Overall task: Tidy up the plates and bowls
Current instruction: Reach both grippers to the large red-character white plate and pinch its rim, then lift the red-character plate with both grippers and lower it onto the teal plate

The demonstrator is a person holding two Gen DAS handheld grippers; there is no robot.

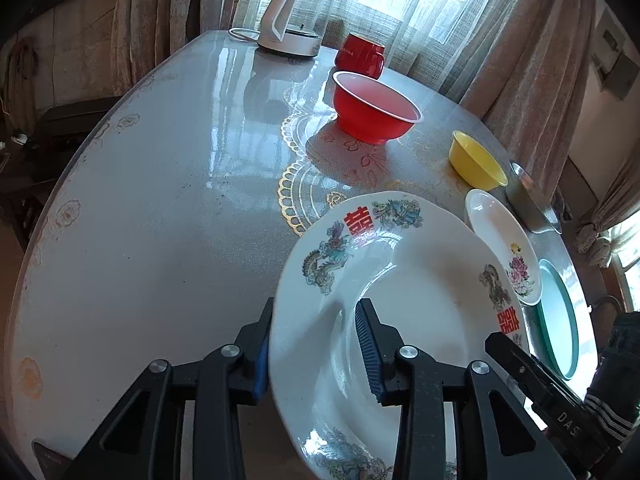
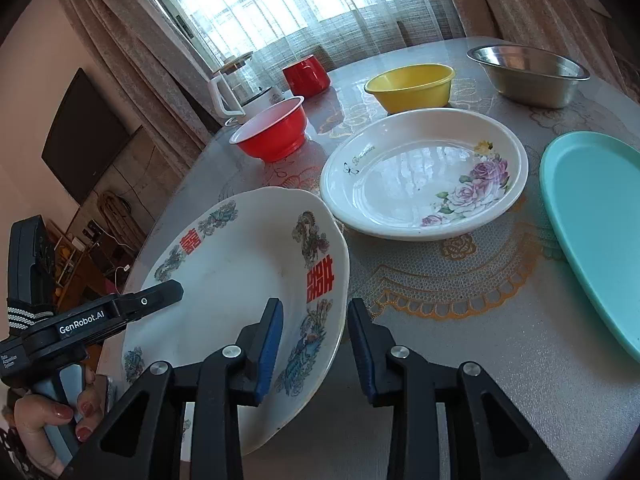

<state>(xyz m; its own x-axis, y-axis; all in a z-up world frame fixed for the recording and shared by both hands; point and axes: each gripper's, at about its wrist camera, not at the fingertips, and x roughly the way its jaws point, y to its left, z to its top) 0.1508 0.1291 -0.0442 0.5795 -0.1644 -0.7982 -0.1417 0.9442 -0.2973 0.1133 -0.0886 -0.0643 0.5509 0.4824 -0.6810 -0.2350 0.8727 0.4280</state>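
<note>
Left gripper (image 1: 316,350) has the dragon plate (image 1: 400,300) rim between its blue pads: outer pad under the rim edge, inner pad inside the well. It looks clamped on. Right gripper (image 2: 314,350) straddles the opposite rim of the same dragon plate (image 2: 240,280); left pad is on the plate face, right pad shows a thin gap from the rim edge, so not pinched. A hand (image 2: 48,424) holds the left unit's handle.

Plate: white, scalloped rim, dragon/phoenix prints, red double-happiness characters, tilted off the table at the near edge.

Moving right: red bowl (image 2: 272,130), red mug (image 2: 306,74), rose plate (image 2: 424,172) just beside the dragon plate, yellow bowl (image 2: 412,86), steel bowl (image 2: 528,74), teal tray (image 2: 592,216).

Round table (image 1: 160,200), glossy clear cover over gold lace cloth. Kettle (image 1: 292,20) at the far edge. Beige curtains, bright window, wall TV (image 2: 80,140).
</note>
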